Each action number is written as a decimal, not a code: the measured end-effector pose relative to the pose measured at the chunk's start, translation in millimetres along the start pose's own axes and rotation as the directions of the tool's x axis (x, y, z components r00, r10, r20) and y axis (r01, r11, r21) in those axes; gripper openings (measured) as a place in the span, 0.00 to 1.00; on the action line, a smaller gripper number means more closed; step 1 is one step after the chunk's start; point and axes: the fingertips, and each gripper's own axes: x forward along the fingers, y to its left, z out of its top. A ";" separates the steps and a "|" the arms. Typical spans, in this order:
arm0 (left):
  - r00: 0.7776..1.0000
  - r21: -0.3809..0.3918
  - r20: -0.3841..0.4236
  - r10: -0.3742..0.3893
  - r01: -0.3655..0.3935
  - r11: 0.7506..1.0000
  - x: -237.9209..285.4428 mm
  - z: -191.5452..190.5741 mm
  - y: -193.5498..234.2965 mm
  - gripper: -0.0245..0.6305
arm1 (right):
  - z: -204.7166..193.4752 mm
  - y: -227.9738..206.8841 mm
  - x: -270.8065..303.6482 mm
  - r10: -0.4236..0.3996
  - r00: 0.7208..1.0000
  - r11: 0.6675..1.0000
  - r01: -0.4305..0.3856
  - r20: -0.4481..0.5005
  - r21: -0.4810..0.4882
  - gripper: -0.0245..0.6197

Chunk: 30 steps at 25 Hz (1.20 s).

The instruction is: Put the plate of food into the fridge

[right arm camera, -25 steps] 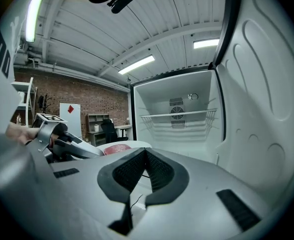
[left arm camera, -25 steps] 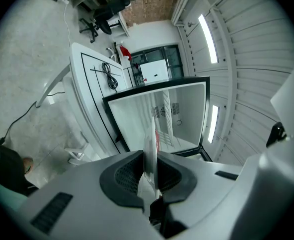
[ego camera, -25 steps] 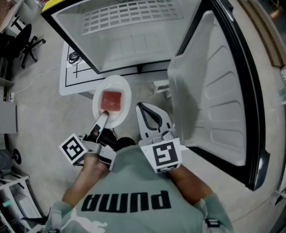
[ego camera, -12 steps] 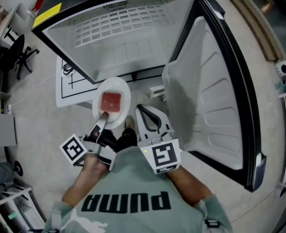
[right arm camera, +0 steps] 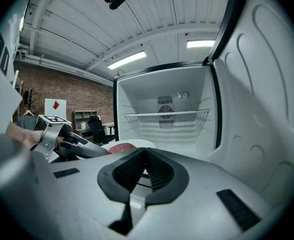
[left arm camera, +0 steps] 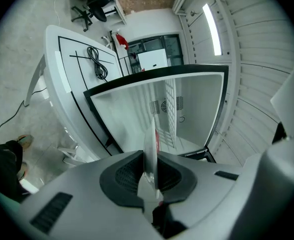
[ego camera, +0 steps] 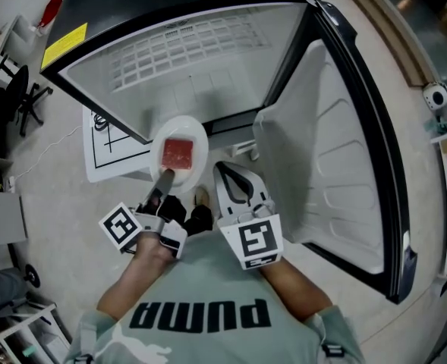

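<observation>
Holding plate (ego camera: 196, 132) rim, left gripper (ego camera: 165, 179) jaws clamped, before open fridge (ego camera: 208, 67); right gripper (ego camera: 225, 168) jaws together, empty.

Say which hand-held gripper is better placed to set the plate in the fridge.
Left. The left hand-held gripper clamps the plate by its rim, with the open fridge right ahead. The right hand-held gripper is shut and empty, beside the door.

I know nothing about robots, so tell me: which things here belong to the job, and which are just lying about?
Job: plate, red food on it, open fridge, left gripper holding the plate.
Lying about: office chair, white table, cable, wooden planks.
</observation>
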 end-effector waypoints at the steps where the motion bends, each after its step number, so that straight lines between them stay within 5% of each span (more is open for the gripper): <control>1: 1.000 0.000 -0.003 0.000 0.000 1.000 4.3 2.3 1.0 0.10 | 0.4 -2.2 2.4 -0.007 1.000 1.000 0.007 -0.003 0.003 0.05; 20: 0.998 0.011 -0.061 -0.011 0.012 1.000 87.2 43.1 16.3 0.10 | 6.4 -21.8 54.7 -0.071 0.996 0.997 0.070 -0.057 -0.023 0.05; 30: 0.994 0.026 -0.092 0.050 -0.048 0.999 134.3 53.4 46.4 0.10 | 1.1 -34.6 69.2 -0.095 0.990 0.995 0.093 -0.104 -0.021 0.05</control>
